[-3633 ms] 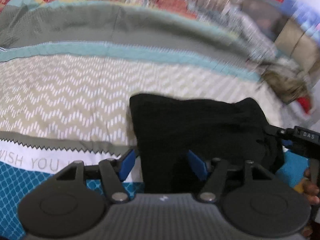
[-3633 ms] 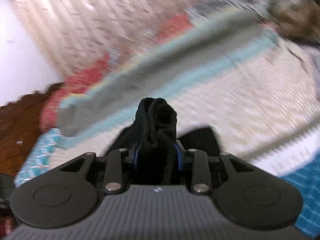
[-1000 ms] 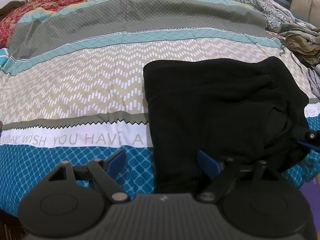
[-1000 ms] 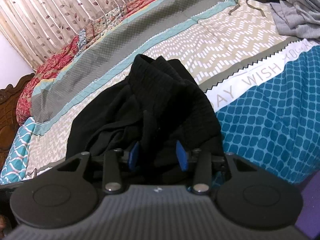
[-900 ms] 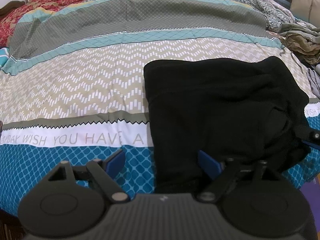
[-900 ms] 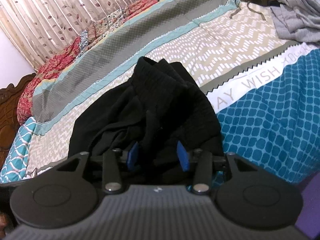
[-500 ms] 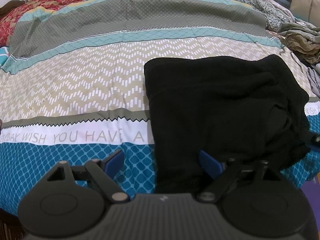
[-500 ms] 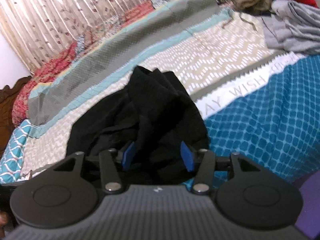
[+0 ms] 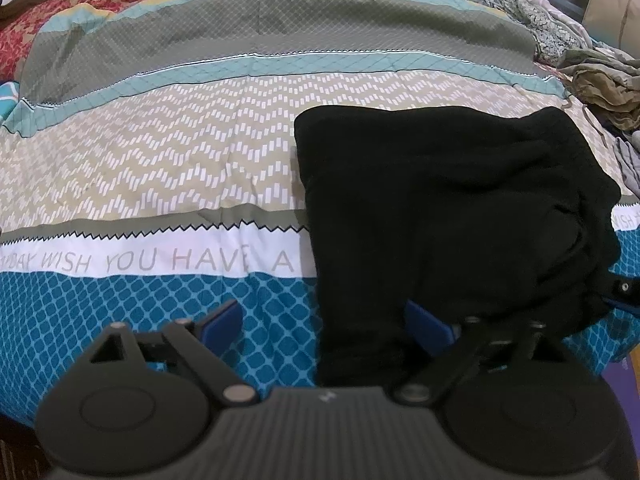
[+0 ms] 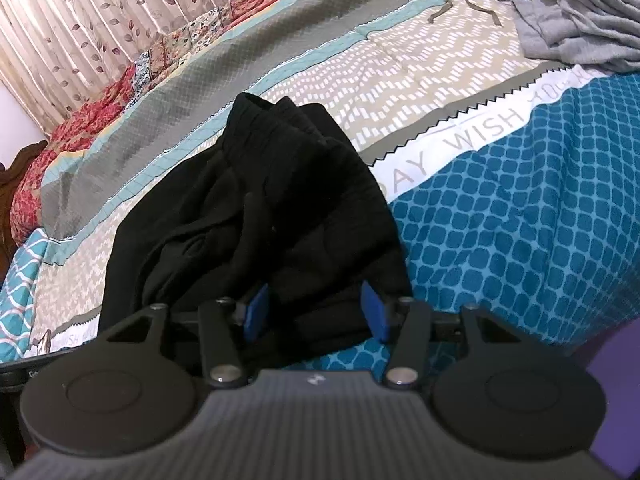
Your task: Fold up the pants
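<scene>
- pants (image 9: 440, 208) lie folded on the bedspread (image 9: 180, 160), right of centre in the left wrist view, near the front edge
- clothes heap (image 9: 600, 80) on the bedspread, far right, behind the pants, apart from them
- curtain (image 10: 80, 20) behind the bed

Left gripper (image 9: 326, 326): matte black body with a ribbed grey centre panel bearing a small white mark, flanked by two round black discs with raised rings. Two black link bars pivot on silver screws and end in blue fingers (image 9: 222, 322). Right gripper (image 10: 316, 312): same build, with ribbed grey panel, small white mark, paired discs, silver pivot screws and triangular cut-outs in the black outer arms; its blue fingers (image 10: 256, 310) are narrow, flat pads.
</scene>
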A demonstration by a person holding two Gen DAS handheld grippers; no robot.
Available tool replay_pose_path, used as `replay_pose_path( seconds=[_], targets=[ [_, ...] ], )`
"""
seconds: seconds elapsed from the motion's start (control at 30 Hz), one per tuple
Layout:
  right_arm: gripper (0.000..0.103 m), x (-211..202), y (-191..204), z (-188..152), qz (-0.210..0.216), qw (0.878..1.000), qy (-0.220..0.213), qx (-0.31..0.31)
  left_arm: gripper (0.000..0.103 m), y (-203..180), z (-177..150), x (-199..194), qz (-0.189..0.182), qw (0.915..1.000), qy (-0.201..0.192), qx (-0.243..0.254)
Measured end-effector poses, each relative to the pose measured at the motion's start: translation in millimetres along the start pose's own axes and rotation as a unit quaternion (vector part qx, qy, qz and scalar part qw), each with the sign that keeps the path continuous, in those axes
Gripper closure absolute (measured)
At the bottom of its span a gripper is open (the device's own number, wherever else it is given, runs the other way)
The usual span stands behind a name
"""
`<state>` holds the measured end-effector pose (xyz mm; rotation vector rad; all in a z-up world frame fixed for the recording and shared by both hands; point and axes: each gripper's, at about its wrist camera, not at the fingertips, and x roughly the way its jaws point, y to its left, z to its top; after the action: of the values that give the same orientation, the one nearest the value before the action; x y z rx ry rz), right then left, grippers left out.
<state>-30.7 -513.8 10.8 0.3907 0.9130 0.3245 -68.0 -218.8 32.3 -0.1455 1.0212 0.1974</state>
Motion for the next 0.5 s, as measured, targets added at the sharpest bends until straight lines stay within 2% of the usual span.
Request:
replay_pose_path(
  seconds=[0.23, 0.3, 0.43, 0.5],
  targets=[
    [0.049, -0.5, 2.5, -2.3, -0.007, 1.0, 0.003, -0.006, 0.011, 2.1, -2.6, -1.2, -0.003, 1.0, -0.001, -0.005],
    [0.049, -0.7, 9.7, -3.2, -0.021, 1.0, 0.009, -0.017, 0.011, 4.5, -3.1, -1.7, -0.007, 0.9999, -0.001, -0.01],
    [0.048, -5.3, 40.5, -7.4, -0.063, 0.994, 0.008, -0.089, 0.011, 14.0, -3.7, -6.0, -0.019, 0.9995, -0.004, -0.027],
    [0.044, -9.3, 58.4, -11.1, -0.079, 0.988, -0.001, -0.132, 0.011, 17.9, -4.8, -8.0, -0.019, 0.9993, -0.006, -0.03]
  ],
)
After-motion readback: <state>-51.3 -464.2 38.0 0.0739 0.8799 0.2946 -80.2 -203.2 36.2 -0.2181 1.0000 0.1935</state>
